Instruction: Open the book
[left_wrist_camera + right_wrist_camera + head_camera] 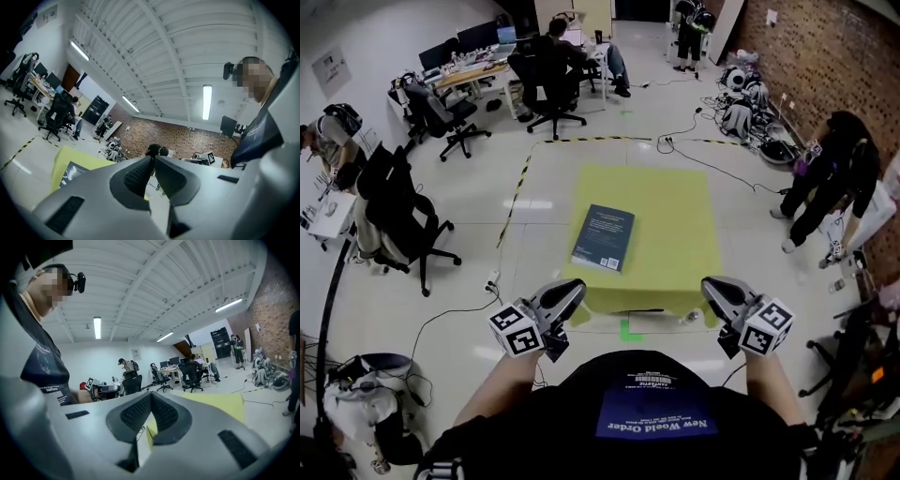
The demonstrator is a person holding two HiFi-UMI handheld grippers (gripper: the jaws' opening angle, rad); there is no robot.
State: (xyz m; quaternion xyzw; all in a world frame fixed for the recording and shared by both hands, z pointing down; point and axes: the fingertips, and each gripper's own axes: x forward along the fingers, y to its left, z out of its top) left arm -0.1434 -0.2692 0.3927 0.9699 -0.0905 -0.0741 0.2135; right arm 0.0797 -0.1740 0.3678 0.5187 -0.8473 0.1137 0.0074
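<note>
Yellow table (pixel 675 225) with closed book (pixel 604 237), office chairs (pixel 441 117) beyond; left gripper (pixel 575 288), right gripper (pixel 710 285) jaws together

Black T-shirt (pixel 581 403), blue chest patch (pixel 656 417) with white print; left gripper (pixel 575 289) and right gripper (pixel 711 287) pale grey, rounded shells, dark ribbed pads (pixel 138 176); each carries a white cube (pixel 517 330) with black square markers; black head camera (pixel 80 282)

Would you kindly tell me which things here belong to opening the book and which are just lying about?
Job: closed book, yellow table under it, left tool and right tool, both shut, empty.
Lying about: office chair, floor cables, far desk.
</note>
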